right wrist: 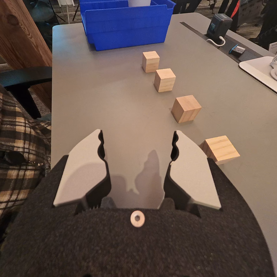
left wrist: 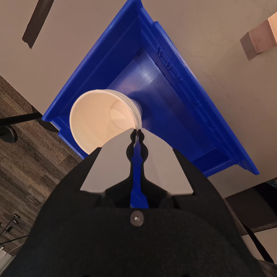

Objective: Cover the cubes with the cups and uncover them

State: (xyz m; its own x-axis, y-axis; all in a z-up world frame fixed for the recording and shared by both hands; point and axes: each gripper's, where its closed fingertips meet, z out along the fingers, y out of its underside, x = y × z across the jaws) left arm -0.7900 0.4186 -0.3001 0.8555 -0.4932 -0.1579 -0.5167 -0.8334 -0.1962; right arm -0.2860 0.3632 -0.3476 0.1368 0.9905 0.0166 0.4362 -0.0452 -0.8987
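While the left tool (left wrist: 137, 131) looks down into the blue bin (left wrist: 96, 63), its two fingers are pressed almost together on the rim of a stack of white paper cups (left wrist: 96, 118). The stack is tilted, with its open mouth turned toward the camera, and its lower end points to the floor of the bin. Several rims are visible one behind another, so more than one cup is nested there. At the upper right edge of this view one wooden cube (left wrist: 260, 37) stands on the grey bench (left wrist: 209, 22), well apart from the bin.

In the right wrist view the right tool (right wrist: 137, 131) is wide open and holds nothing; it hangs over a bare part of the bench (right wrist: 97, 97). Four wooden cubes stand in a slanted row to the right of it: the nearest cube (right wrist: 220, 148) just beside the right finger, then a second cube (right wrist: 185, 108), a third cube (right wrist: 164, 80) and the farthest cube (right wrist: 150, 61). All four are uncovered. Behind them the blue bin (right wrist: 127, 25) stands at the far end of the bench, and something white shows above its back edge. A plaid sleeve (right wrist: 22, 142) is at the left edge.
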